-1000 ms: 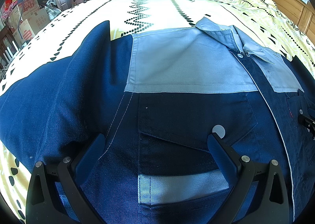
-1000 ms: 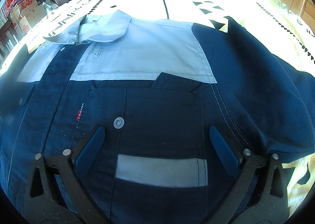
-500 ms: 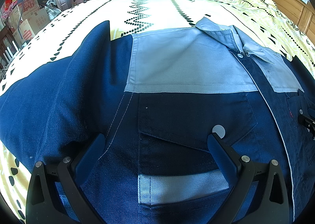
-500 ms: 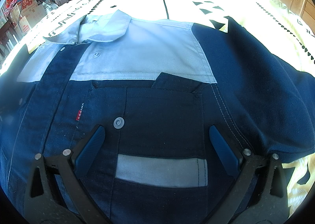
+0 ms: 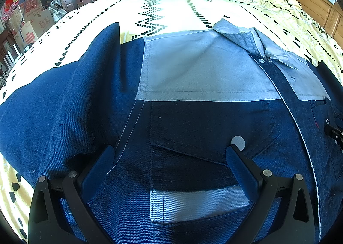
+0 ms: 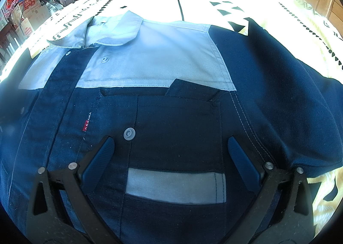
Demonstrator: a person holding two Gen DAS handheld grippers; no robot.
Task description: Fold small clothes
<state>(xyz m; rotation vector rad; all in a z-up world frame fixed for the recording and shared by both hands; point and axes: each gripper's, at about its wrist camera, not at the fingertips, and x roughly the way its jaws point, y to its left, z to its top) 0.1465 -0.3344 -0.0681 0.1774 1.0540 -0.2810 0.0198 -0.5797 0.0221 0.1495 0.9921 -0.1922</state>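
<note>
Jacket (image 5: 193,76), one, navy with grey yoke, lies flat, front up, on yellow patterned bedspread (image 5: 163,3) ahead of both tools. Two chest pockets, one under each gripper. Left gripper (image 5: 169,158) spread wide, holding nothing; right gripper (image 6: 171,149) likewise. One snap (image 6: 129,134) just beside right gripper's left finger.

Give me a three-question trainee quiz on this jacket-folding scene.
1. True or false: the left gripper is shut on the jacket.
2. Which colour is the jacket's collar: A navy, B light grey, C red?
3. Fill in: the jacket lies front-up on a yellow patterned ____.

Key: 1 false, both the left gripper and the right gripper are open; 2 B; 3 bedspread.
</note>
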